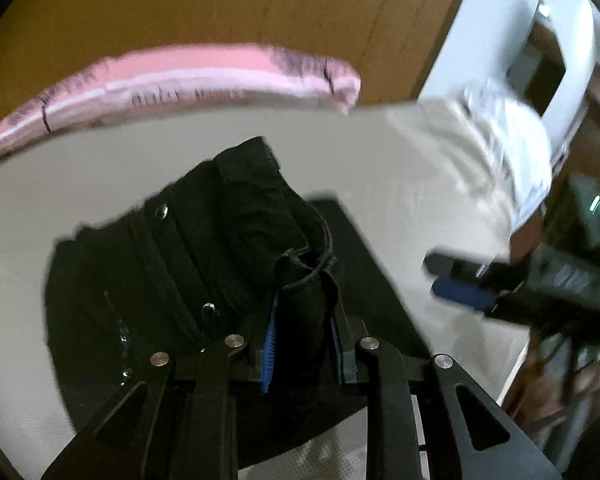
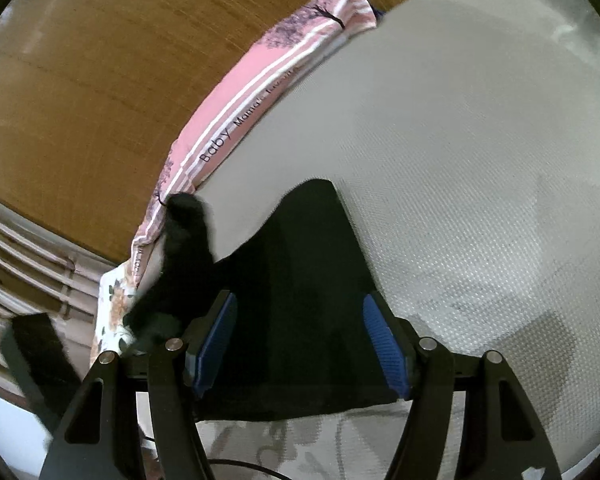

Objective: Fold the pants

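The black pants (image 1: 148,280) lie bunched on a pale grey mat (image 1: 380,184), with snaps and a seam showing. My left gripper (image 1: 302,336) is shut on a raised fold of the pants near a corded hem, and the blue pads (image 1: 270,336) press the cloth from both sides. In the left wrist view my right gripper (image 1: 460,284) appears blurred at the right, over the mat. In the right wrist view the right gripper (image 2: 300,344) stands open, pads (image 2: 384,344) wide apart, above a flat part of the pants (image 2: 308,264). A strip of the pants (image 2: 184,240) rises at the left.
A pink striped cloth with lettering (image 2: 236,120) runs along the mat's far edge (image 1: 204,76). Beyond it is a wooden floor (image 2: 100,80). White furniture (image 1: 540,40) stands at the upper right. A dark flat object (image 2: 32,344) lies off the mat at the lower left.
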